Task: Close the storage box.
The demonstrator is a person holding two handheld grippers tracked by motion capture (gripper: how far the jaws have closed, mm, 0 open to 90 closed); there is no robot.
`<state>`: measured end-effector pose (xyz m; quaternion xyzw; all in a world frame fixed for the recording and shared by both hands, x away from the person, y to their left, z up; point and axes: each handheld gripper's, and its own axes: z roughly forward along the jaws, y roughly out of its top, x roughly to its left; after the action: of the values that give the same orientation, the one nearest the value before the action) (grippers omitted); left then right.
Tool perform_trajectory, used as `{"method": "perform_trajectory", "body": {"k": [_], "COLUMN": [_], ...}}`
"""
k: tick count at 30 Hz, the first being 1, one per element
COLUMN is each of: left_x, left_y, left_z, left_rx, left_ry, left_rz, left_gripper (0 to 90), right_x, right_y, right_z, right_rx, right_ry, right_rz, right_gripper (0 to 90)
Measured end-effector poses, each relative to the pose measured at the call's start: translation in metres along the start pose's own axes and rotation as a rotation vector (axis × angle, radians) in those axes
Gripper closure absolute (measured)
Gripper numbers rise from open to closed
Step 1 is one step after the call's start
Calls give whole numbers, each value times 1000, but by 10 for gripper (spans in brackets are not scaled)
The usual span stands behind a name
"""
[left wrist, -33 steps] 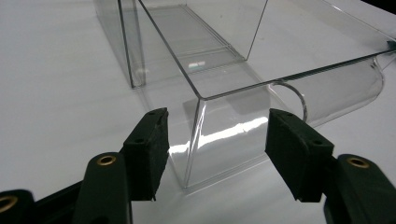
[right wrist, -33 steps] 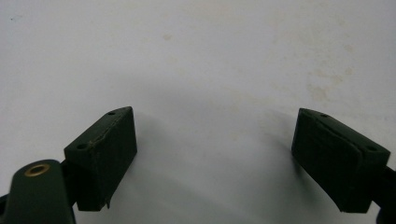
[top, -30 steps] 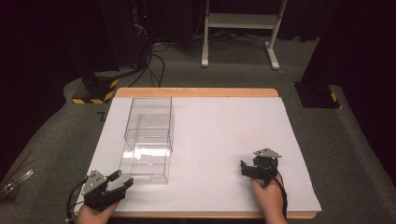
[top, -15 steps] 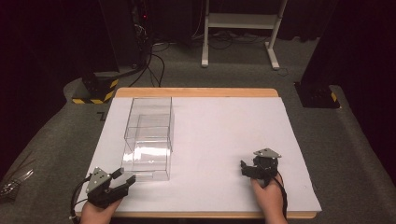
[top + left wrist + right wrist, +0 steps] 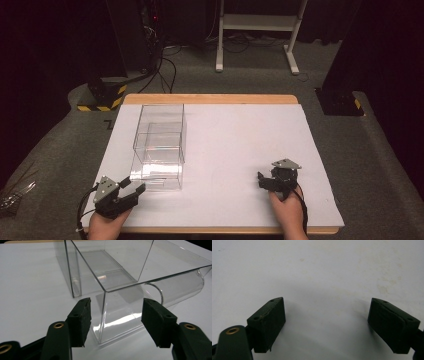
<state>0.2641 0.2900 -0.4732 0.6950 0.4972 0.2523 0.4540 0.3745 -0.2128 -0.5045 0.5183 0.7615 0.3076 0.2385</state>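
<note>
White sheeting [image 5: 235,150] covers nearly the whole desk [image 5: 210,98], whose wooden edge shows along the far side and the near rim; in the right gripper view the sheet carries faint yellowish stains. Grey carpet [image 5: 60,155] surrounds the desk, with black cables [image 5: 167,65] trailing toward a yellow-and-black striped base [image 5: 102,97] and the white legs of a stand [image 5: 255,30] in the dark room behind. A clear plastic box [image 5: 160,145] stands on the left half of the sheet. The left tool [image 5: 131,192] sits just before the box's near corner, its jaws having just been closing, yet spread with the corner between them, pads clear of the walls. The right tool [image 5: 263,181] rests well apart on bare sheet, jaws spread wide on nothing.
</note>
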Motion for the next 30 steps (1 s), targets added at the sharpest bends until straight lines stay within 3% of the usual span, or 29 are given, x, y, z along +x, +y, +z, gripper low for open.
{"method": "perform_trajectory", "body": {"k": [30], "left_x": [9], "left_y": [7], "left_z": [10], "left_rx": [33], "left_ry": [4], "left_rz": [-19], "left_gripper": [446], "right_x": [1], "right_y": [0], "right_z": [-1], "right_rx": [-2], "right_ry": [-2], "right_rz": [-5], "right_gripper": [154]}}
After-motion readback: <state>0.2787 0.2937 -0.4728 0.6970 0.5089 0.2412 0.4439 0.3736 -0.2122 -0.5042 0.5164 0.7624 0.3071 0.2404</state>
